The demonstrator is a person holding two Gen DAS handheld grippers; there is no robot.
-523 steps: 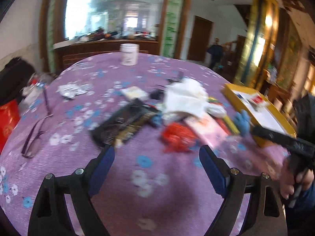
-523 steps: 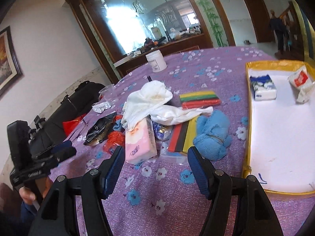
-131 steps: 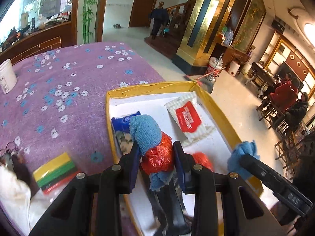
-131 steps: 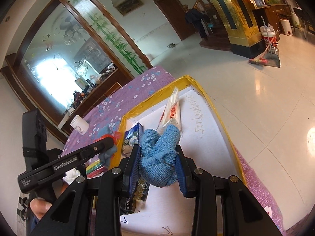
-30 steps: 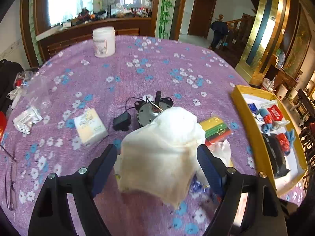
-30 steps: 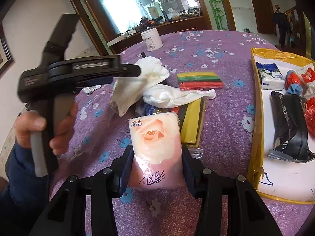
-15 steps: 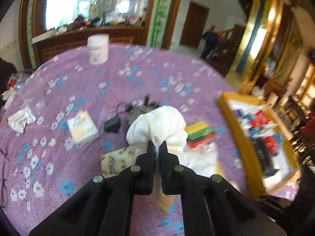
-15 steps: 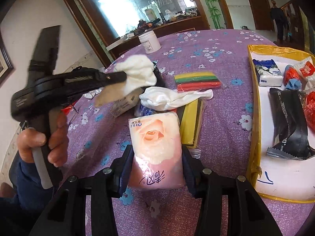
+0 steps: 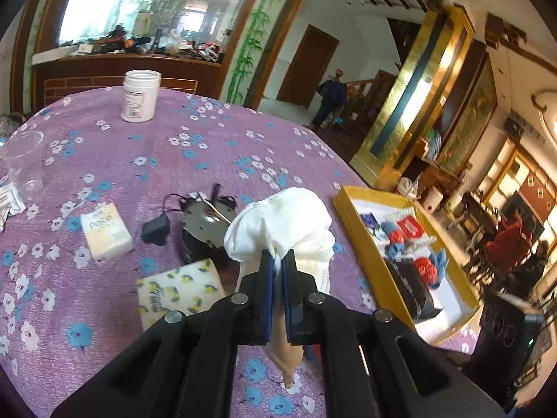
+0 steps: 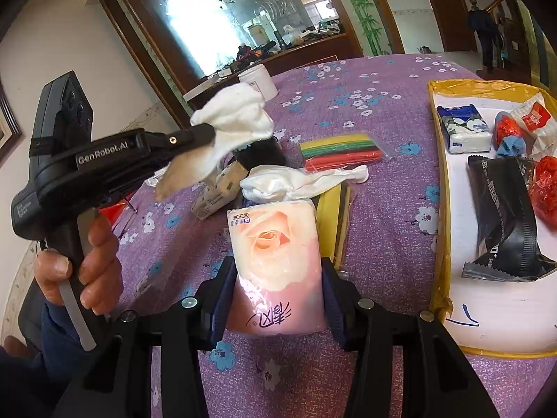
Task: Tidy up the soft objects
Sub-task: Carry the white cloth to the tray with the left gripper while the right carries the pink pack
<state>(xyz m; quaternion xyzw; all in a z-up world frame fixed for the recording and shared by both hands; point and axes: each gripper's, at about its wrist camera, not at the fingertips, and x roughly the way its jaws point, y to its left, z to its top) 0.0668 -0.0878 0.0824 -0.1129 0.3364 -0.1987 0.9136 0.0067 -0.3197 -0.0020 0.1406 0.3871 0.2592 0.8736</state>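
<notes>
In the left wrist view the left gripper has its jaws pinched tight on a white cloth lifted off the bench, several soft items already lying in the yellow tray, while in the right wrist view the right gripper clamps a pink tissue pack, with another white cloth and coloured strips left to move.

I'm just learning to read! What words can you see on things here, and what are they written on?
"GenRobot.AI": on the side of the left gripper.
Printed marks on the pink tissue pack, black pouch, white jar and small pale pack: too small or blurred to read.
</notes>
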